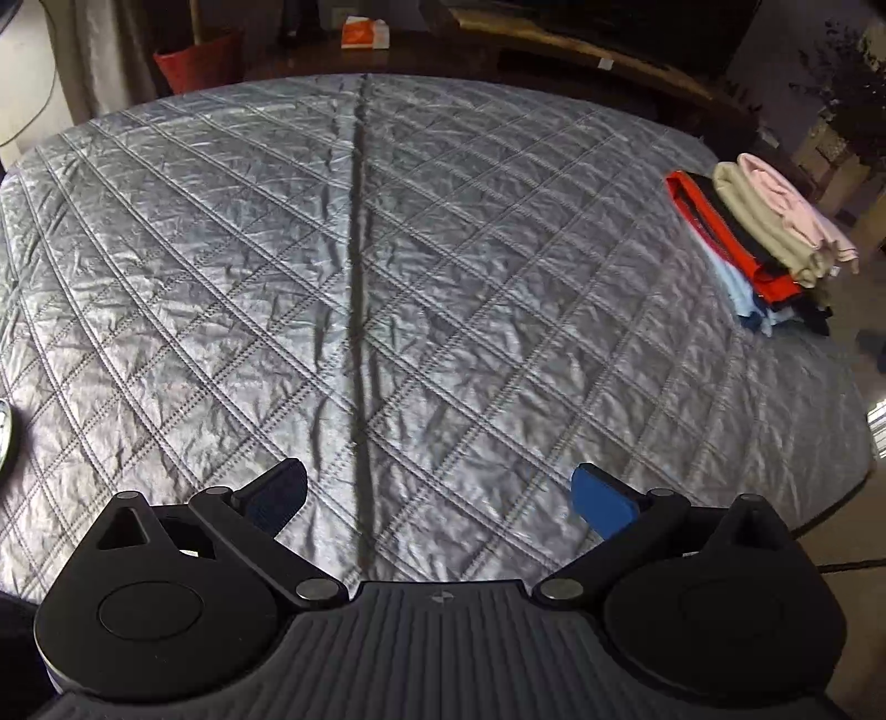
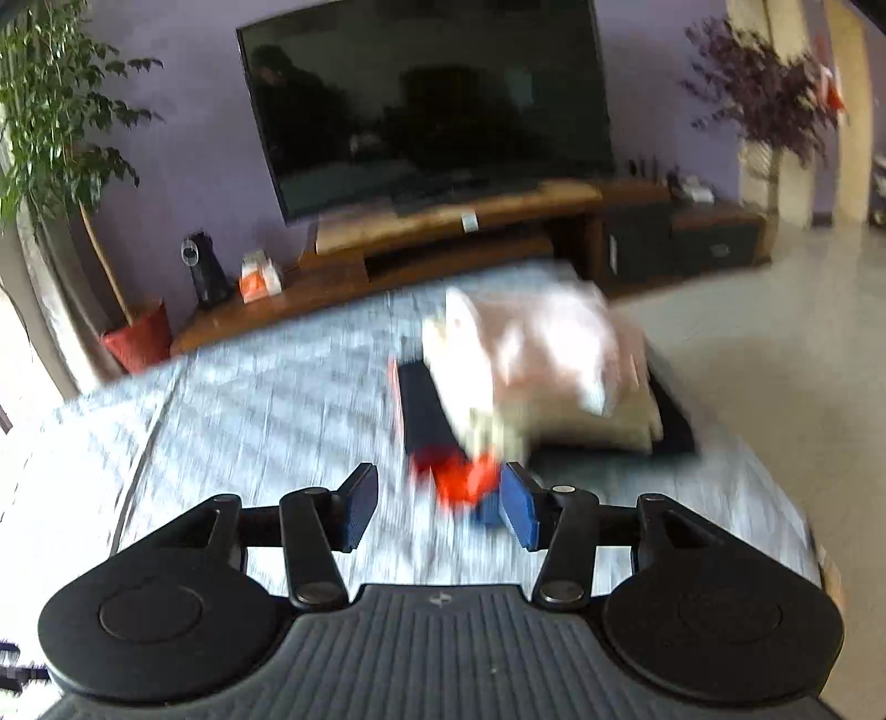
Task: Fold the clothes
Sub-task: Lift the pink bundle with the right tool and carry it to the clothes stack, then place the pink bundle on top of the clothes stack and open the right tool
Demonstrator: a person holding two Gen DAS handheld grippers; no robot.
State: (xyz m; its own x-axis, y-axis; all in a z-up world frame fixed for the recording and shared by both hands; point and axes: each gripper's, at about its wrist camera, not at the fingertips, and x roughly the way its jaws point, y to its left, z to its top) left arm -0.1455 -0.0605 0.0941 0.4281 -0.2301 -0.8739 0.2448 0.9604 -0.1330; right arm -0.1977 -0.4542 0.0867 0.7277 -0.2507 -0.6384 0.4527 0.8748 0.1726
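Quilted cover (image 1: 443, 277): grey, spread over the whole surface, a dark seam down its middle.
Stack of folded clothes (image 1: 769, 243): at the cover's right edge; pink on top, then beige, black, red, blue (blurred in the right wrist view).
Left gripper (image 1: 437, 498): jaws wide apart, holding nothing, above bare cover.
Right gripper (image 2: 437, 512): jaws partly apart, gripping nothing, just short of the stack's near end.

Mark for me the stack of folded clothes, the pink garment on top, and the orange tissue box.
stack of folded clothes (image 1: 775, 282), left wrist view, on the red layer's front edge.
pink garment (image 1: 792, 207), left wrist view, on its upper surface.
orange tissue box (image 1: 362, 34), left wrist view, on its front face.
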